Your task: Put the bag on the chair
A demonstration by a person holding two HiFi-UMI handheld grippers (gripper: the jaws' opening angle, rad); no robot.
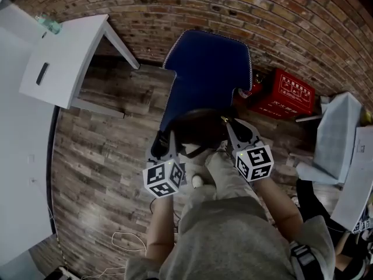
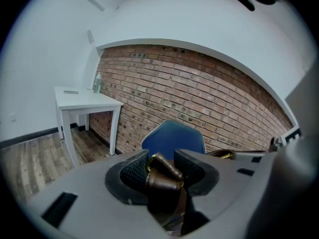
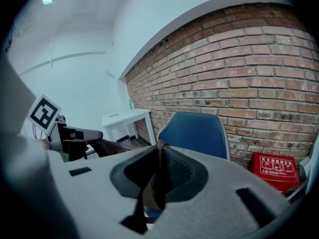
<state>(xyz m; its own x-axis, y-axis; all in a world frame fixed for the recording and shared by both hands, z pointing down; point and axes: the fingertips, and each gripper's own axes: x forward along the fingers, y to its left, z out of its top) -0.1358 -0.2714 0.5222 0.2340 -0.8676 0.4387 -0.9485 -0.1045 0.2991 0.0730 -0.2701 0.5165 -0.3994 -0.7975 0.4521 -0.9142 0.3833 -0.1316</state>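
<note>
A dark brown bag [image 1: 198,127] hangs between my two grippers, just above the front of a blue chair [image 1: 204,69]. My left gripper [image 1: 165,146] is shut on a folded brown strap [image 2: 162,176] at the bag's left side. My right gripper [image 1: 233,132] is shut on the thin edge [image 3: 160,180] of the bag at its right side. In the left gripper view the chair's blue back [image 2: 174,141] stands ahead, in front of the brick wall. The right gripper view shows that blue chair [image 3: 197,133] ahead too, with the left gripper [image 3: 75,141] and part of the bag at the left.
A white table [image 1: 67,57] stands to the left of the chair, with a bottle [image 1: 49,23] on it. A red box [image 1: 282,95] lies on the wooden floor right of the chair. White furniture [image 1: 335,139] sits at the far right. A brick wall [image 1: 233,10] runs behind.
</note>
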